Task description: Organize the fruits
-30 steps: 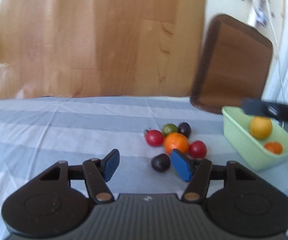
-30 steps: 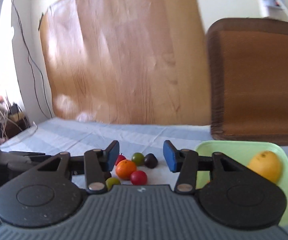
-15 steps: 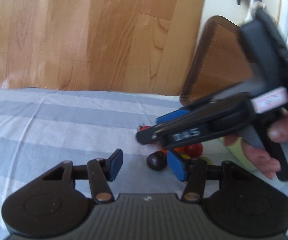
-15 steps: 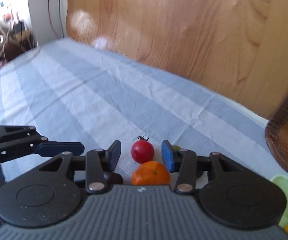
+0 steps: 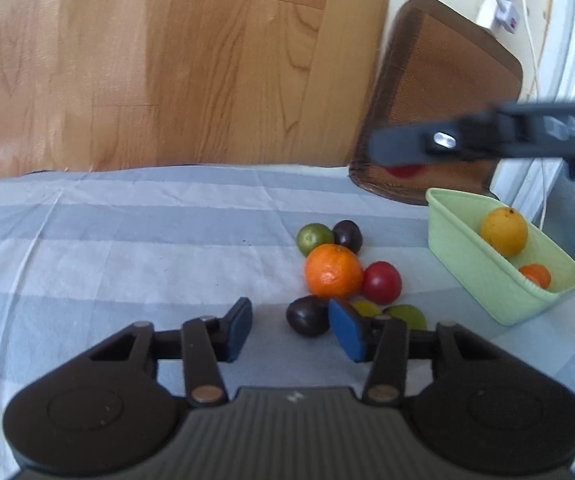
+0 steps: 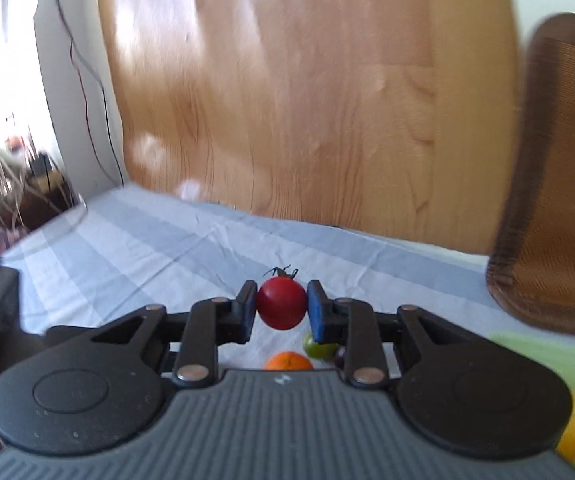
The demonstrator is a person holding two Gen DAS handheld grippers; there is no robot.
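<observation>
1. A small round red tomato with a dark green stalk (image 6: 282,307) is clamped between the two blue-padded fingers of the right gripper (image 6: 282,308), lifted clear of the blue-and-white striped cloth (image 6: 159,240).
2. From the left wrist camera the right gripper (image 5: 403,154) shows as a dark blurred bar above the far end of the pale green plastic rectangular basket (image 5: 475,276), with a sliver of red under it.
3. The basket holds a large yellow-orange citrus fruit (image 5: 503,231) and a smaller orange fruit (image 5: 535,275) nearer its close end.
4. The left gripper (image 5: 290,330) hovers low over the cloth with its fingers apart and nothing between them.
5. Just ahead of it lies the loose pile: a bright orange mandarin (image 5: 333,271) in the middle, a second red tomato (image 5: 381,282) touching its right side, a green lime (image 5: 314,239) and a dark purple plum-like fruit (image 5: 347,236) behind it.
6. Another dark purple fruit (image 5: 307,316) sits just beside the left gripper's right finger pad (image 5: 345,334); two yellow-green fruits (image 5: 407,316) lie partly hidden behind that finger.
7. A brown woven chair back (image 5: 443,92) and a wooden panel (image 5: 147,60) stand beyond the cloth.
</observation>
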